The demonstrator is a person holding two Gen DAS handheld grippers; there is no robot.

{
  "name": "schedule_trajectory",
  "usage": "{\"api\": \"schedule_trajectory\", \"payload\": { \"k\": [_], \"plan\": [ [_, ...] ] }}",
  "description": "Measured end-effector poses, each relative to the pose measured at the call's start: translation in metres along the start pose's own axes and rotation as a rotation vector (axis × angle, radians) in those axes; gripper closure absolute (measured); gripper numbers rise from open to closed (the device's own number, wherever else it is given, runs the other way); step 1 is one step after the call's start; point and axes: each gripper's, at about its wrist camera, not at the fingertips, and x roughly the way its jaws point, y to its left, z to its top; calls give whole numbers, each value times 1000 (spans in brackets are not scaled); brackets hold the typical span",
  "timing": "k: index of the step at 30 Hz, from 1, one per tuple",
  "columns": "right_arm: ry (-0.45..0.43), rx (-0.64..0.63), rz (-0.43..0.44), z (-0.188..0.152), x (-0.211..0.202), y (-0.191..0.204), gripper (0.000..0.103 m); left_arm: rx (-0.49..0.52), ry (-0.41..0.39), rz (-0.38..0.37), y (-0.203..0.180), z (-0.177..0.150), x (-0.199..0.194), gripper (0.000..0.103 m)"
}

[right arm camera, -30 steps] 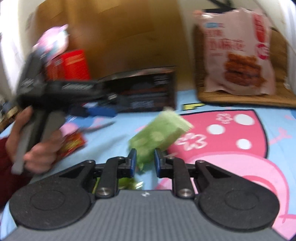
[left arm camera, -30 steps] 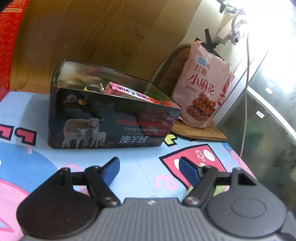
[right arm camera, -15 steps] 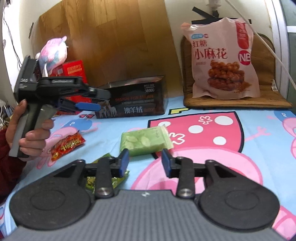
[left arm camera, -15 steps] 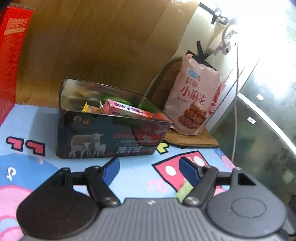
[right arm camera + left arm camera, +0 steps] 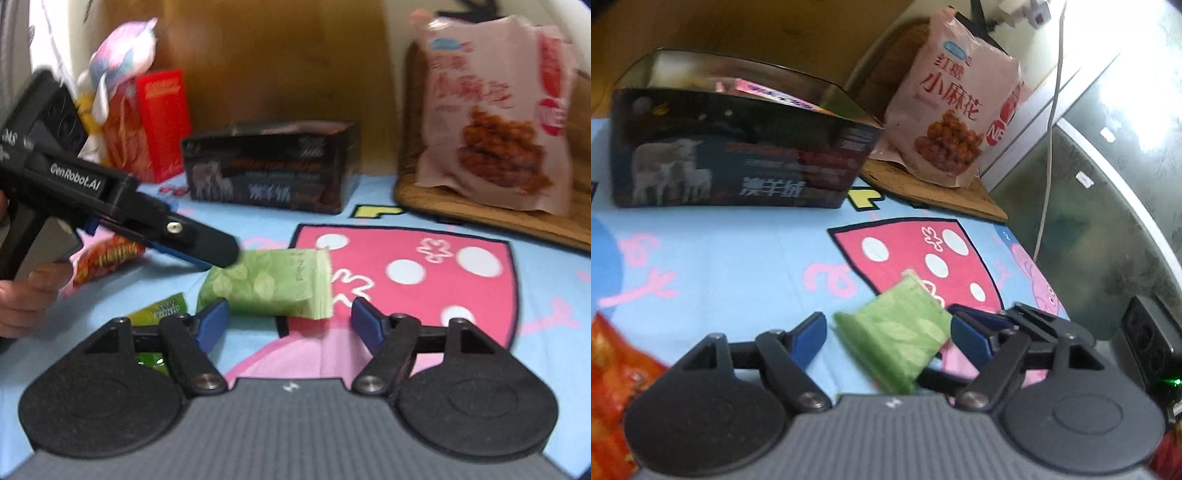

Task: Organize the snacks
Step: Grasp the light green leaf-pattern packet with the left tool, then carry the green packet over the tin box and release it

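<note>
We take the green packet (image 5: 266,286) as our landmark. It lies on the cartoon-printed cloth (image 5: 424,280) that covers the surface, partly over the pink spotted patch.

Our right gripper (image 5: 288,325) sits just in front of the packet with its blue pads (image 5: 212,323) spread wide and opening further; the packet's near edge lies between the tips, but neither pad presses on it.

Our left gripper (image 5: 886,336) reaches in from the packet's left side (in the right wrist view its black body crosses above the packet's far left corner). In the left wrist view the packet (image 5: 897,336) sits between that gripper's jaws, which are closing. The right pad looks to be against the packet and the left pad stands just clear of it, though the picture is blurred, so we do not count it as gripped. A hand (image 5: 22,291) holds the left gripper's handle.

Behind the packet stands the dark tin box (image 5: 273,166) with lambs printed on its side, open at the top, with a pink packet (image 5: 768,90) showing inside. To the right of the tin, a large pink snack bag (image 5: 498,118) leans upright on a woven mat (image 5: 491,218). Left of the green packet lies a red and orange snack packet (image 5: 107,258), and just in front of it to the left a small green and yellow packet (image 5: 160,310). Far behind on the left stand a red box (image 5: 162,122) and a pastel plush toy (image 5: 118,59).
</note>
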Motion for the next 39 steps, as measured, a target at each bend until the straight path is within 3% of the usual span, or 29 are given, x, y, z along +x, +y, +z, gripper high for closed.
{"api": "schedule_trajectory", "payload": {
  "k": [1, 2, 4, 7, 11, 15, 20, 24, 27, 31, 33, 36, 39],
  "plan": [
    [-5, -11, 16, 1, 2, 2, 39, 1, 16, -3, -2, 0, 4, 47],
    [-3, -20, 47, 3, 3, 5, 65, 8, 16, 12, -4, 0, 4, 48],
    [-3, -32, 47, 8, 5, 15, 69, 34, -11, 61, -8, 2, -3, 48],
    [-64, -73, 35, 18, 6, 29, 73, 25, -77, 73, -5, 16, -25, 50],
    [-189, -71, 73, 53, 7, 34, 73, 36, -189, 87, 2, 47, -59, 50],
    [-247, -96, 104, 93, 28, 37, 73, 33, -267, 154, 14, 81, -77, 49],
    [-242, -85, 138, 129, 72, 35, 73, 1, -298, 237, 39, 110, -75, 46],
    [-190, -81, 119, 139, 100, 37, 69, -12, -268, 311, 57, 117, -63, 42],
    [-181, -72, 82, 135, 102, 36, 60, -15, -256, 337, 62, 110, -61, 41],
    [-212, -31, 102, 126, 73, 31, 58, -28, -291, 288, 65, 85, -85, 41],
    [-207, 13, 144, 115, 55, 29, 56, -24, -310, 291, 61, 69, -100, 36],
    [-130, 66, 259, 93, 43, 33, 56, -58, -323, 282, 62, 36, -123, 36],
    [-25, 133, 321, 77, 48, 38, 56, -137, -307, 286, 73, 1, -140, 36]
  ]
}}
